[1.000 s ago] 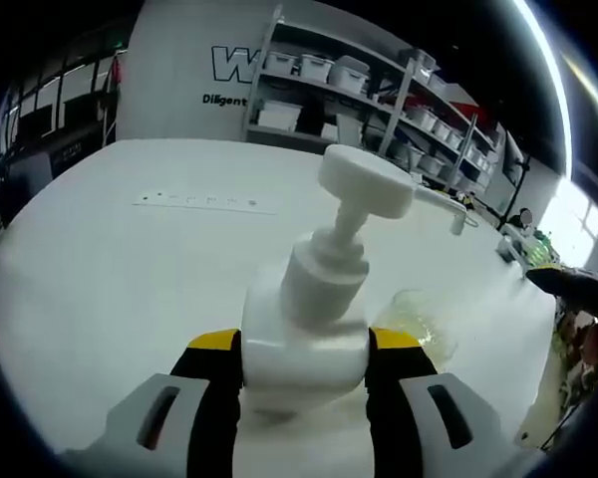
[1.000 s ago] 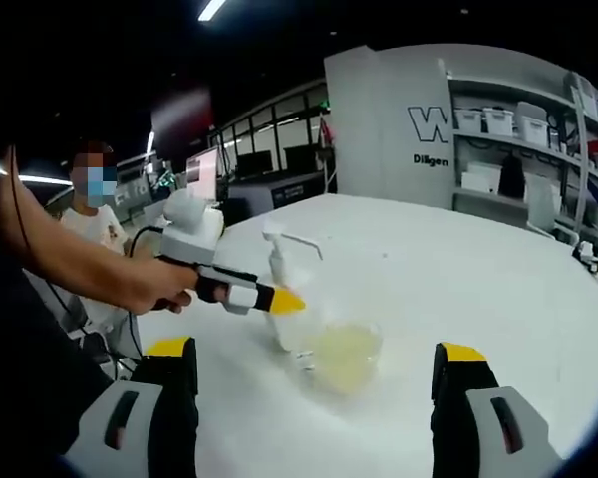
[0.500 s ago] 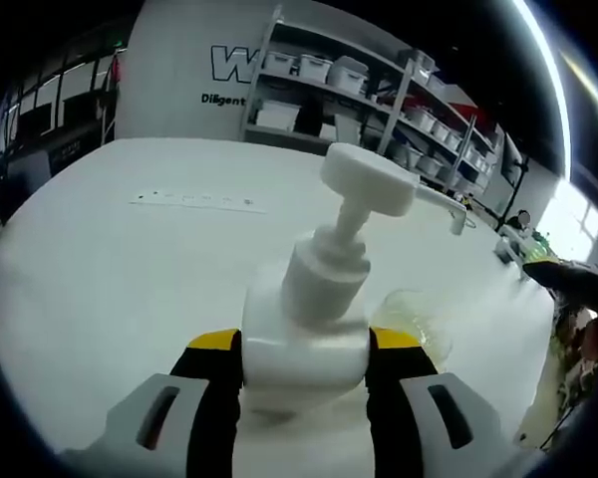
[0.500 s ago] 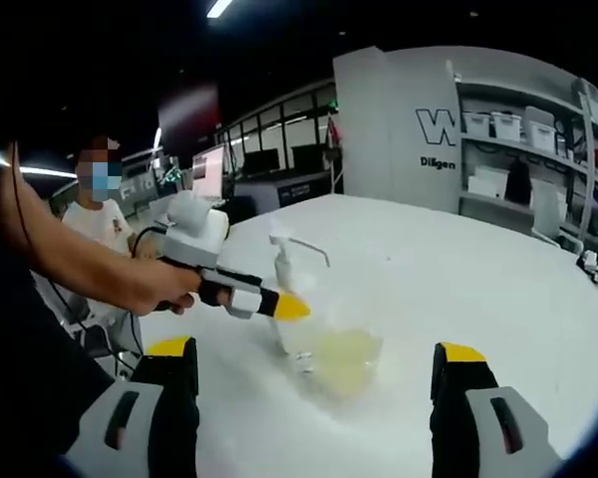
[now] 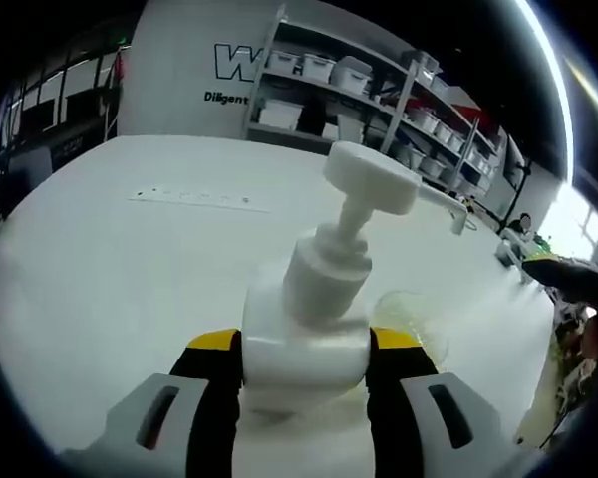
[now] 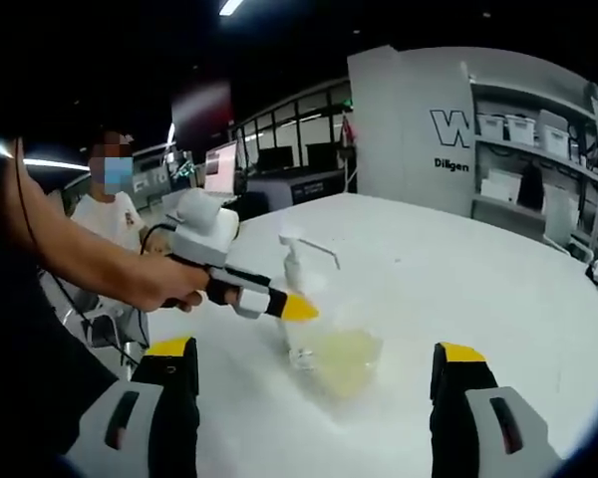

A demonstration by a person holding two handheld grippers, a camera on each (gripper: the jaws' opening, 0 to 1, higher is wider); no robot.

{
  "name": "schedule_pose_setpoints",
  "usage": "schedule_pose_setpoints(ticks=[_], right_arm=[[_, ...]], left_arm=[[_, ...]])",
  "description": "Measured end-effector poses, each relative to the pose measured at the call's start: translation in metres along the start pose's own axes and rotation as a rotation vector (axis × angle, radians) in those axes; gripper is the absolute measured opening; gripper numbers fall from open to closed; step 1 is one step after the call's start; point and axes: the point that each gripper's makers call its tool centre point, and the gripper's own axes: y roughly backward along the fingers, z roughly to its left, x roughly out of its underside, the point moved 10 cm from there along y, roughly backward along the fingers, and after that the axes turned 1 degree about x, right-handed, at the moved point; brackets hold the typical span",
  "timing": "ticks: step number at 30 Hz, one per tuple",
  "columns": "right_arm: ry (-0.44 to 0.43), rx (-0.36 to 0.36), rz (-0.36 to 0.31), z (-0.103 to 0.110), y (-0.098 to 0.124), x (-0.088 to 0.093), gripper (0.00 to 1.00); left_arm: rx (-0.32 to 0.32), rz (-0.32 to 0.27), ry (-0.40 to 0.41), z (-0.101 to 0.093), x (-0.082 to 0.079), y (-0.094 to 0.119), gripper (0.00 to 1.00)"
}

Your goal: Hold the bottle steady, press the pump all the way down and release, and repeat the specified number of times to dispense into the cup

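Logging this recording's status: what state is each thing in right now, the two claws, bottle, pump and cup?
Left claw: shut on the bottle, gripping its body from both sides.
Bottle: upright on the white table, held.
Pump: fully up, nothing pressing it.
Cup: upright under the spout, part full of yellowish liquid.
Right claw: open, holding nothing, away from the pump.

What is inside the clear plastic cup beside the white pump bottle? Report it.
The clear plastic cup holds pale yellow liquid in its lower part. The white pump bottle stands beside it, with its spout reaching over the cup. The cup's bottom is too blurred to judge.
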Motion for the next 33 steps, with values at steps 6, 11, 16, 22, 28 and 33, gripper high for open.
schedule_pose_setpoints(ticks=[6, 11, 16, 22, 28, 33], right_arm=[[0.009, -0.006, 0.008, -0.002, -0.003, -0.003, 0.95], [0.007, -0.016, -0.011, -0.001, -0.007, -0.014, 0.95], [0.018, -0.024, -0.020, -0.002, -0.013, -0.025, 0.90], [0.043, -0.050, -0.024, -0.002, -0.022, -0.037, 0.85], [0.061, -0.080, -0.010, -0.001, -0.029, -0.044, 0.80], [0.096, -0.107, 0.018, 0.000, -0.035, -0.048, 0.76]], left_arm=[[0.021, -0.002, -0.017, 0.000, 0.000, -0.001, 0.48], [0.029, 0.010, -0.022, 0.001, 0.000, -0.001, 0.48], [0.045, 0.016, -0.032, 0.002, -0.001, -0.002, 0.48], [0.066, 0.030, -0.047, 0.003, -0.002, -0.003, 0.48], [0.072, 0.031, -0.049, 0.003, -0.002, -0.004, 0.48], [0.075, 0.031, -0.048, 0.003, -0.002, -0.005, 0.48]])
